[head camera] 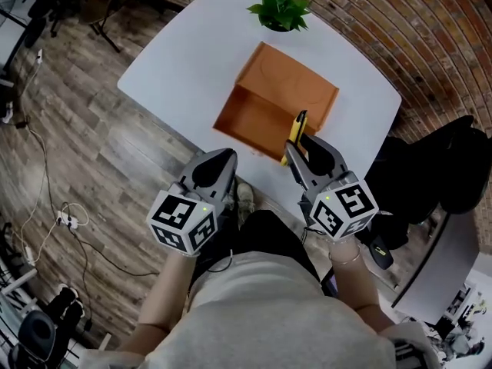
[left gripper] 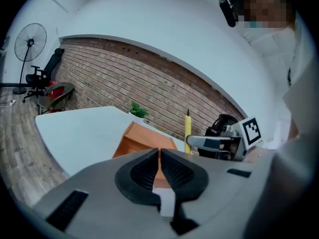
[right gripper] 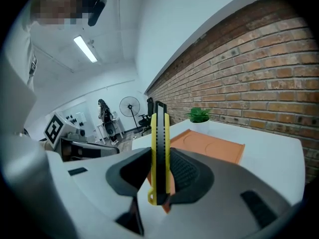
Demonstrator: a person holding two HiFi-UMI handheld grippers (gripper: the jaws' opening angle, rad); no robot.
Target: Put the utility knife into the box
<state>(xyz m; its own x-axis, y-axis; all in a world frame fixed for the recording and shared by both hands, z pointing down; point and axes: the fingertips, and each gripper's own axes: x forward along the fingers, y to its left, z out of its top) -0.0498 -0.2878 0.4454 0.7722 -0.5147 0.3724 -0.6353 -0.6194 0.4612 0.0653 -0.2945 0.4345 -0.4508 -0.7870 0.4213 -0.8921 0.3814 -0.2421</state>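
Note:
A yellow and black utility knife [right gripper: 159,153] stands upright between the jaws of my right gripper [right gripper: 160,171], which is shut on it. In the head view the utility knife [head camera: 296,127] pokes out of the right gripper [head camera: 304,154] just over the near edge of the open orange box [head camera: 270,106] on the white table [head camera: 169,60]. My left gripper [head camera: 217,167] hangs off the table's near edge, left of the box, its jaws closed with nothing between them. From the left gripper [left gripper: 159,171] view the knife [left gripper: 187,132] shows to the right, beside the box [left gripper: 142,139].
A small potted plant [head camera: 280,10] stands behind the box at the table's far edge. A brick wall [head camera: 430,29] runs to the right, with a black chair [head camera: 430,171] next to the table. Cables [head camera: 65,221] lie on the wooden floor at left.

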